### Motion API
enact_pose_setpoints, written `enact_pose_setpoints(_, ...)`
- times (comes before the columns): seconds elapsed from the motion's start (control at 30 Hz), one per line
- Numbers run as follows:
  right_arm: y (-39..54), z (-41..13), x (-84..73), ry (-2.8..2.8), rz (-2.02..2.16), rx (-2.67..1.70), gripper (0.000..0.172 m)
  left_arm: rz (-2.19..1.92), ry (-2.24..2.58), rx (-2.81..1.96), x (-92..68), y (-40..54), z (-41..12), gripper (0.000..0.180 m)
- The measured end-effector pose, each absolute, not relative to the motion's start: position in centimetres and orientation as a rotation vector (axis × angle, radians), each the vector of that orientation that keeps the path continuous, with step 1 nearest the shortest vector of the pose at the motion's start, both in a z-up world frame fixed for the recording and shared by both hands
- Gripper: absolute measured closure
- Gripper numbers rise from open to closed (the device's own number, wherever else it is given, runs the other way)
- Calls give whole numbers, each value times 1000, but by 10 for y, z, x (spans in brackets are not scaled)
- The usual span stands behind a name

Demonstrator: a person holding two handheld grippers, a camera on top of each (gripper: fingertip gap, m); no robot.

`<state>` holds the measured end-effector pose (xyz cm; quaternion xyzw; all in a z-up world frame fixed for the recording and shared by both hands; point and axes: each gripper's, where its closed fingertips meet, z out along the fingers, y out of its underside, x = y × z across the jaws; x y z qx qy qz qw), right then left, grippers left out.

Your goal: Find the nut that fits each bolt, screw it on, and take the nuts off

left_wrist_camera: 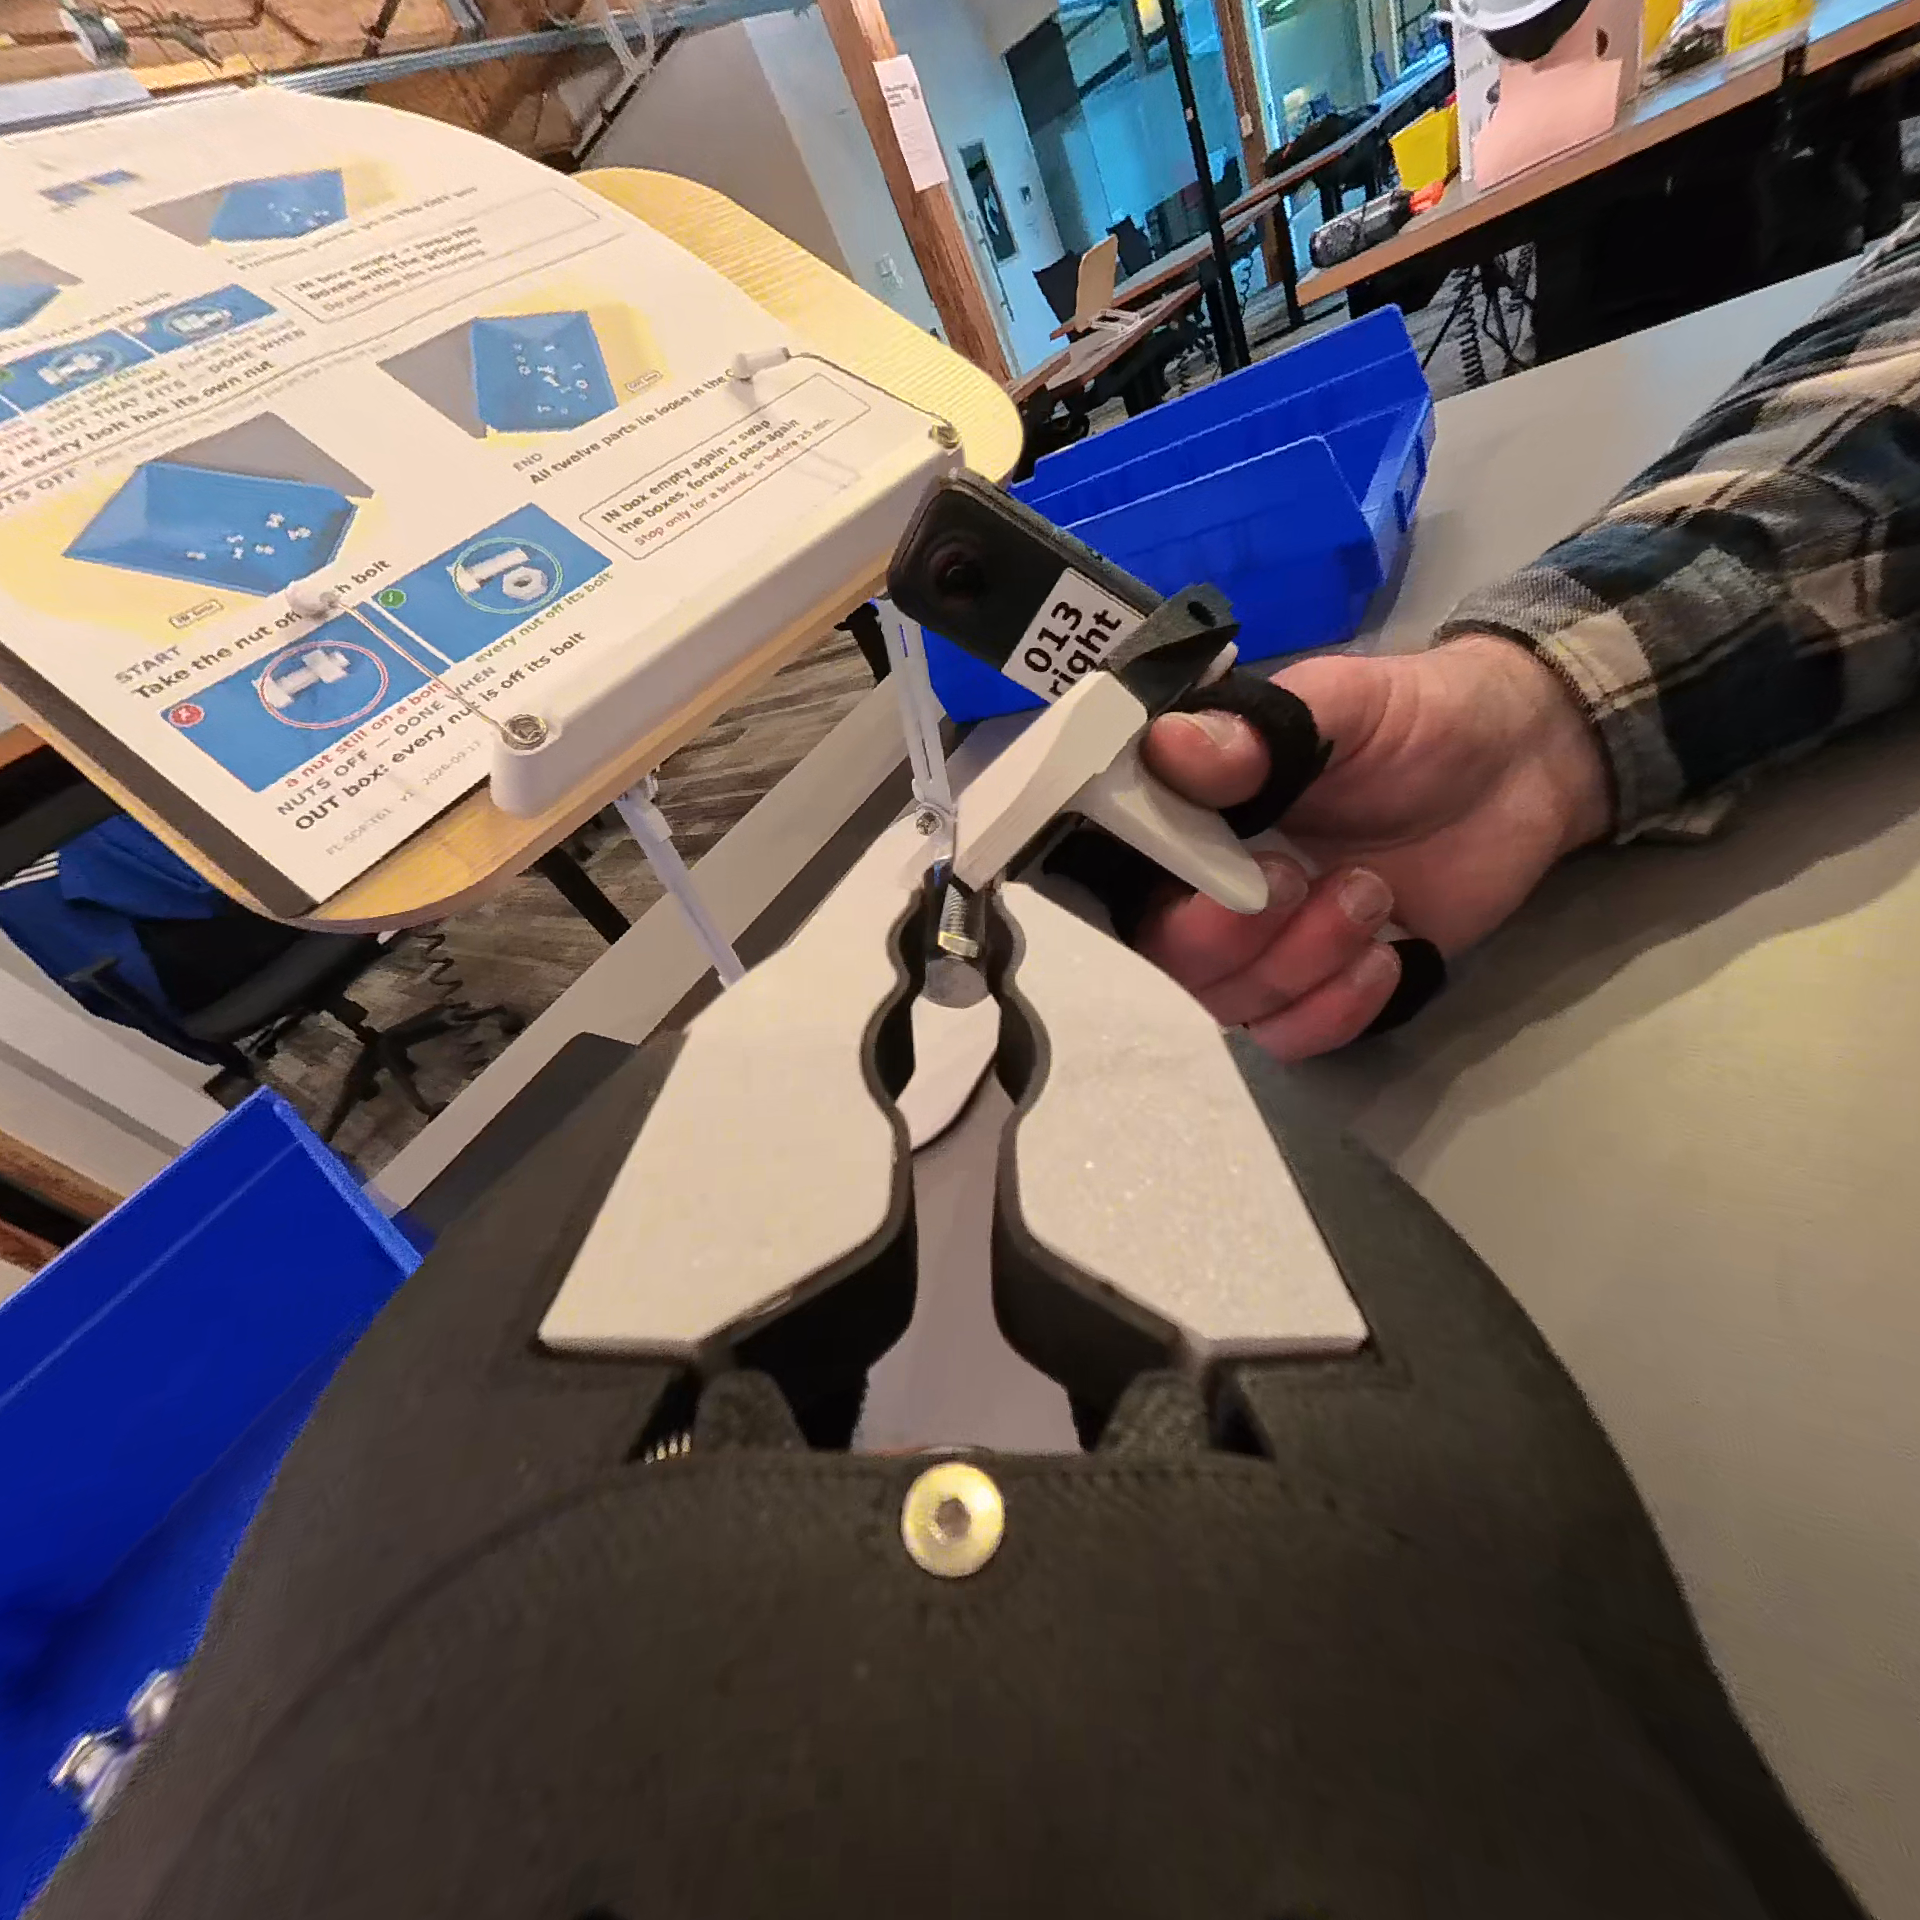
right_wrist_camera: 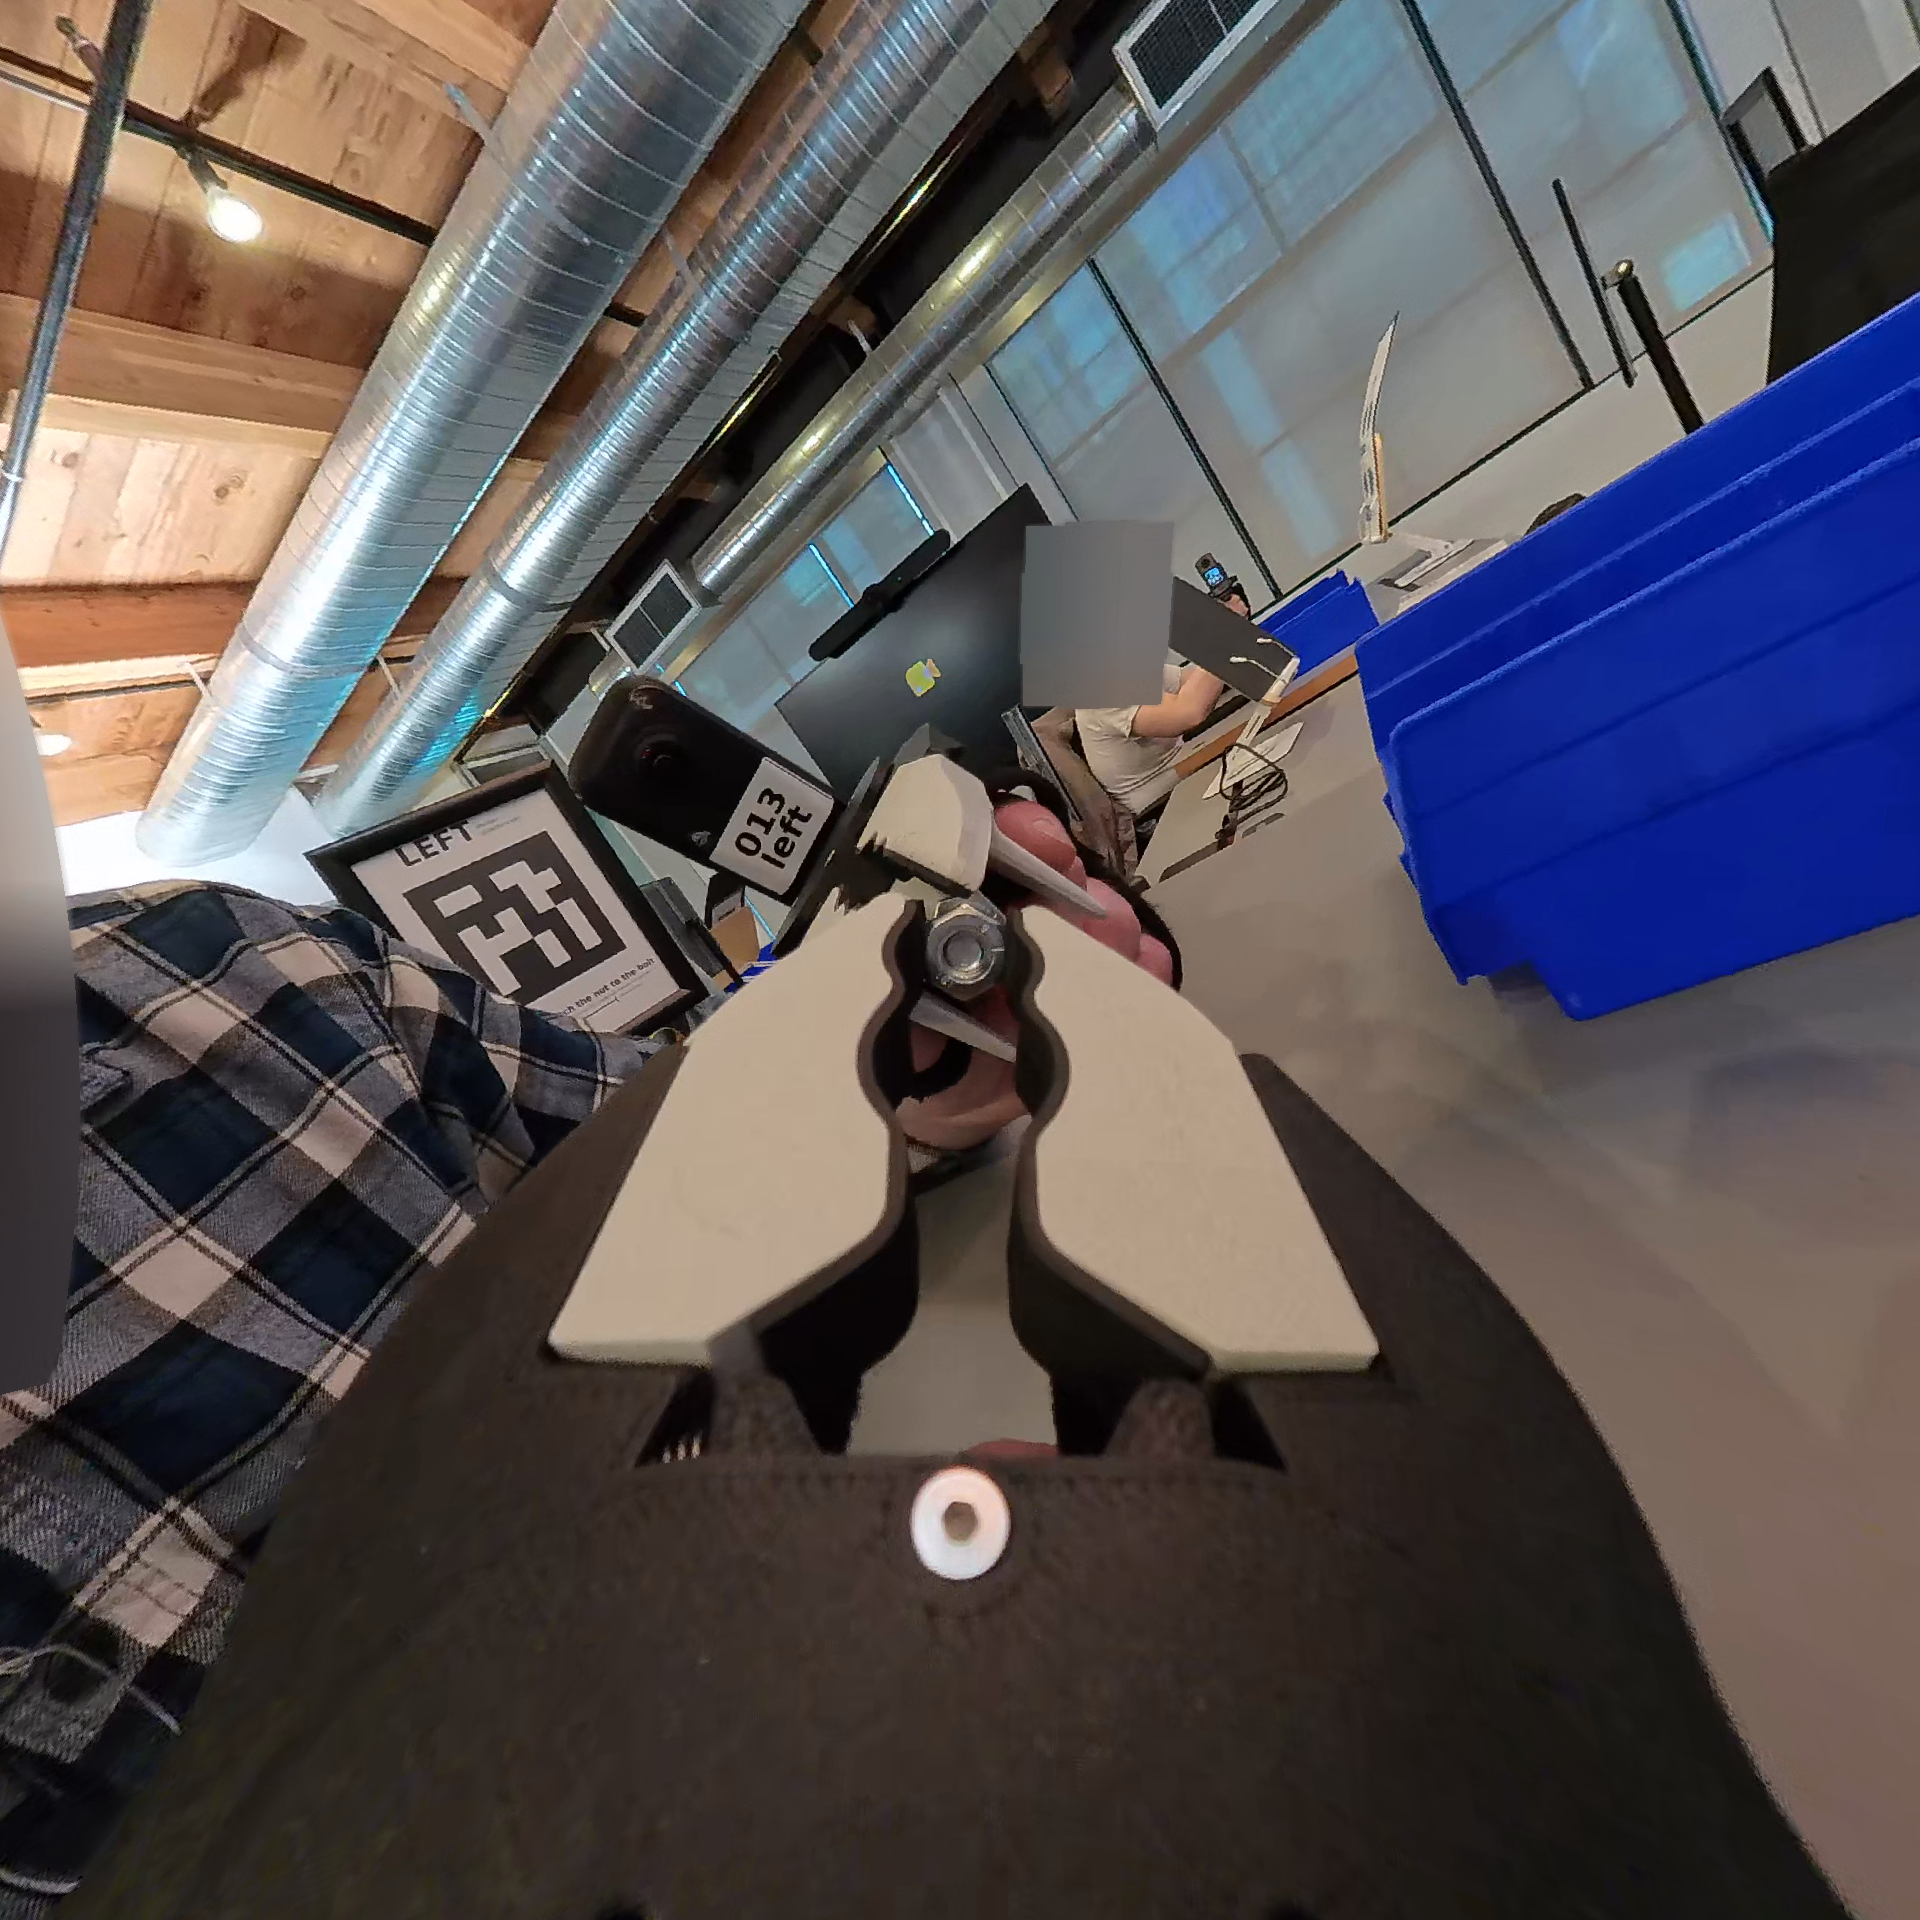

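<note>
Between your left gripper's (left_wrist_camera: pixel 954 951) fingertips sits the bolt (left_wrist_camera: pixel 954 935), its head clamped in the front notch, threaded shank pointing away toward the right gripper (left_wrist_camera: pixel 971 878). Jaws are nearly closed, pads pressing on the head. Steel on smooth pads is hard, light and slippery, so I'd judge it best gripped on the hex flats, not the threads. At the right gripper (right_wrist_camera: pixel 961 951), jaws stand narrowly apart and clamp the nut (right_wrist_camera: pixel 961 948) by its flats in the front notch, the bolt's end showing in its bore. Both parts hang above the grey table (right_wrist_camera: pixel 1558 1143), a blue bin (right_wrist_camera: pixel 1662 727) well off to the right.
</note>
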<state>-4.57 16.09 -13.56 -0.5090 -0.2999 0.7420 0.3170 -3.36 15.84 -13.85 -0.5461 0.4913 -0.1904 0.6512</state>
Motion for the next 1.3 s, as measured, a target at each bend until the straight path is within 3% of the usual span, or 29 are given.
enact_pose_setpoints(0.23,160,-129,-42,-779,1986,-1289,157,-454,1083,-1229,-37,160,-135,159)
enact_pose_setpoints(0.73,158,-129,-43,-821,1979,-1293,156,-486,1116,-1254,-35,156,-137,167)
enact_pose_setpoints(0.83,158,-131,-44,-858,1951,-1314,142,-433,1132,-1246,-37,156,-136,166)
enact_pose_setpoints(1.0,162,-137,-45,-878,1935,-1366,136,-302,1196,-1233,-39,156,-140,167)
enact_pose_setpoints(1.17,159,-141,-45,-908,1948,-1386,156,-234,1229,-1225,-41,157,-142,167)
enact_pose_setpoints(1.3,158,-142,-46,-923,1929,-1401,157,-226,1238,-1229,-41,157,-143,167)
